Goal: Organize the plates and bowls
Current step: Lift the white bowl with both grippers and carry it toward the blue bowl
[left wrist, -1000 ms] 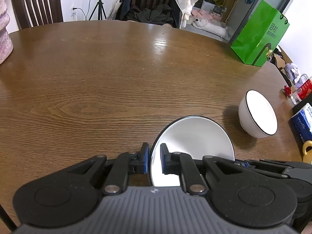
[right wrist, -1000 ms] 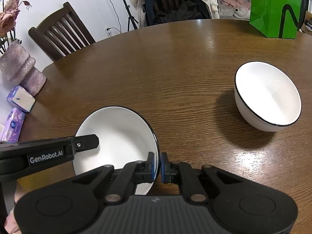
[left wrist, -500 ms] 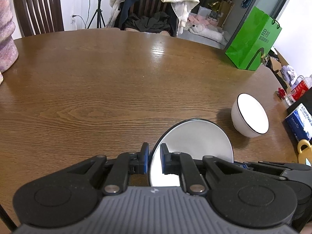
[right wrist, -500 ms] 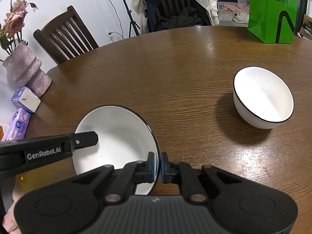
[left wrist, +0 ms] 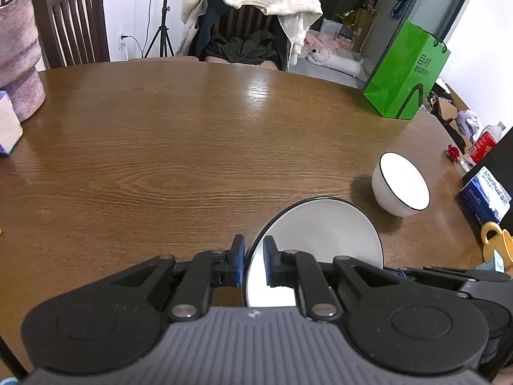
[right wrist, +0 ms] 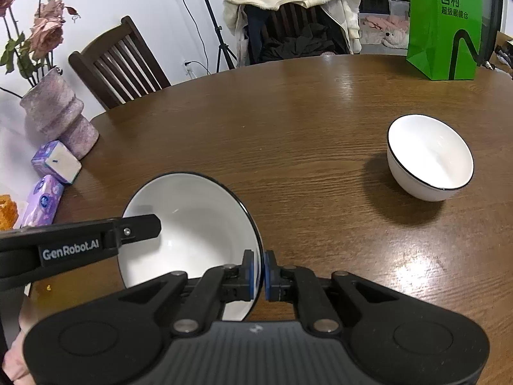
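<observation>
A white deep plate with a black rim [left wrist: 320, 231] [right wrist: 192, 221] is held above the wooden table [left wrist: 192, 147] by both grippers. My left gripper [left wrist: 254, 261] is shut on its left rim. My right gripper [right wrist: 260, 272] is shut on its right rim. The left gripper's finger [right wrist: 141, 229] shows reaching over the plate in the right wrist view. A white bowl with a black rim [left wrist: 402, 186] [right wrist: 429, 157] stands upright on the table, ahead and to the right, apart from the plate.
A green paper bag [left wrist: 405, 73] stands at the far right edge. A pink vase [right wrist: 57, 118] and tissue packs [right wrist: 56, 162] sit at the left. A blue box [left wrist: 485, 195] and a yellow mug [left wrist: 497, 243] are at the right. Chairs stand behind the table.
Both grippers have risen and drawn back with the plate held between them. The white bowl on the table now looks smaller and farther away. It has not moved.
</observation>
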